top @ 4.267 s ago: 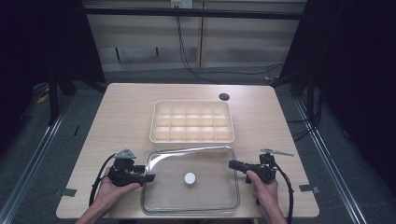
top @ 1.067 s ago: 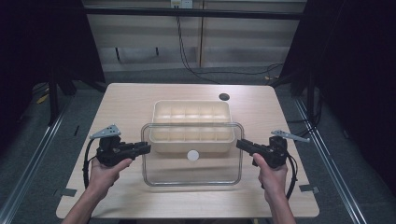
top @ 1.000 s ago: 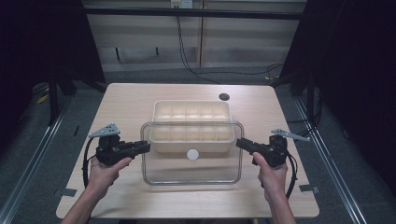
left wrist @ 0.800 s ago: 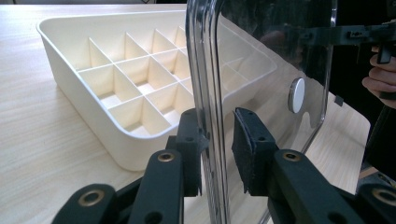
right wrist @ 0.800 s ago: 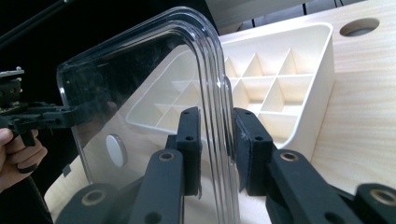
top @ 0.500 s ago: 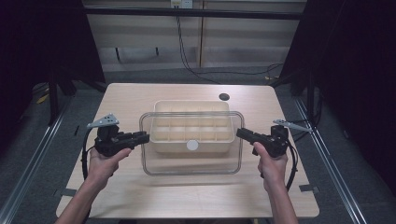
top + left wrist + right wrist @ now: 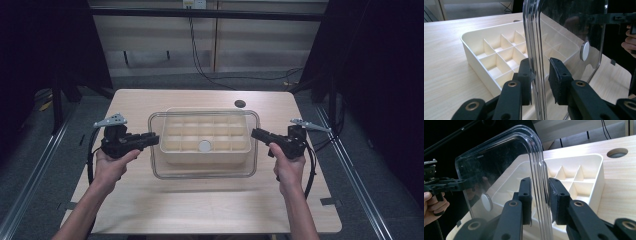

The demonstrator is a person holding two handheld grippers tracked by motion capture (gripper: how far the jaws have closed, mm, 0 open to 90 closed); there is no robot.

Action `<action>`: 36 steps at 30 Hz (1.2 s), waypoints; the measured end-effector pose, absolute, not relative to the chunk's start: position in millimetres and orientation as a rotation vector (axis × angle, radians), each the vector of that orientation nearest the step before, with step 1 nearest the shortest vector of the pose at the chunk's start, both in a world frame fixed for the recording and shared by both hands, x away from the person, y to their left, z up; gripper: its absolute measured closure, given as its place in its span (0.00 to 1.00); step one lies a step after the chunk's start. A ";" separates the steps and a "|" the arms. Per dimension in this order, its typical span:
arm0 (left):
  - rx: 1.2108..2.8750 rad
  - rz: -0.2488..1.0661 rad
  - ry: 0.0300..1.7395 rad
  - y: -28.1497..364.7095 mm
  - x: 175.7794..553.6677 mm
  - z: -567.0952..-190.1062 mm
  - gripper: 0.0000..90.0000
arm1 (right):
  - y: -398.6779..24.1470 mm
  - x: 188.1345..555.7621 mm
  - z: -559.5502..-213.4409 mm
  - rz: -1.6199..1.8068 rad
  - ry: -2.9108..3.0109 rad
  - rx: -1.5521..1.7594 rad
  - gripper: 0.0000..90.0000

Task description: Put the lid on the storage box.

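Note:
A clear plastic lid (image 7: 200,170) with a white round knob (image 7: 204,146) hangs level just above a cream compartment tray (image 7: 180,135) on the wooden table. My left gripper (image 7: 152,139) is shut on the lid's left rim, and my right gripper (image 7: 256,134) is shut on its right rim. In the left gripper view the pads (image 7: 540,72) pinch the lid's edge (image 7: 574,25), with the tray (image 7: 489,50) below. Seen from the right gripper view, the pads (image 7: 539,192) clamp the opposite edge of the lid (image 7: 499,170) over the tray (image 7: 584,170).
A round cable hole (image 7: 240,104) sits in the table behind the tray. Bare tabletop (image 7: 200,210) lies between the tray and the near edge. Dark floor with metal rails flanks the table on both sides.
Both hands have carried the lid up and away from the person. It has gone from the near part of the table to a place over the tray.

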State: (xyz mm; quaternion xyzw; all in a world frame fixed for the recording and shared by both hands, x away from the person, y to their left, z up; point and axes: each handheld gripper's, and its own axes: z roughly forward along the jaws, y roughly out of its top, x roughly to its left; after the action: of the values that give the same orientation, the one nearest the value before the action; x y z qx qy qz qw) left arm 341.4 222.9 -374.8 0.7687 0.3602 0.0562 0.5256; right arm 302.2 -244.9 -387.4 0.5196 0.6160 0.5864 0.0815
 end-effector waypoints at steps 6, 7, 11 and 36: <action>1.811 0.141 0.867 224.3 347.8 -368.1 0.81 | -244.1 310.1 -378.7 1.761 1.837 1.533 0.82; 1.804 0.141 0.868 224.1 348.7 -367.6 0.81 | -244.1 313.2 -377.0 1.758 1.838 1.530 0.82; 1.797 0.142 0.875 223.8 353.1 -366.3 0.81 | -244.4 317.5 -375.4 1.761 1.838 1.536 0.82; 1.804 0.183 0.888 215.4 376.7 -350.4 0.80 | -249.9 345.5 -360.6 1.779 1.805 1.540 0.82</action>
State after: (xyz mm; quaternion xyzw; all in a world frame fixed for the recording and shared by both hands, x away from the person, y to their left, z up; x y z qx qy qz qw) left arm 376.7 215.4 -350.4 0.7564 0.3724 0.0769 0.5323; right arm 345.5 -249.9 -360.6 0.5171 0.6064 0.5976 0.0879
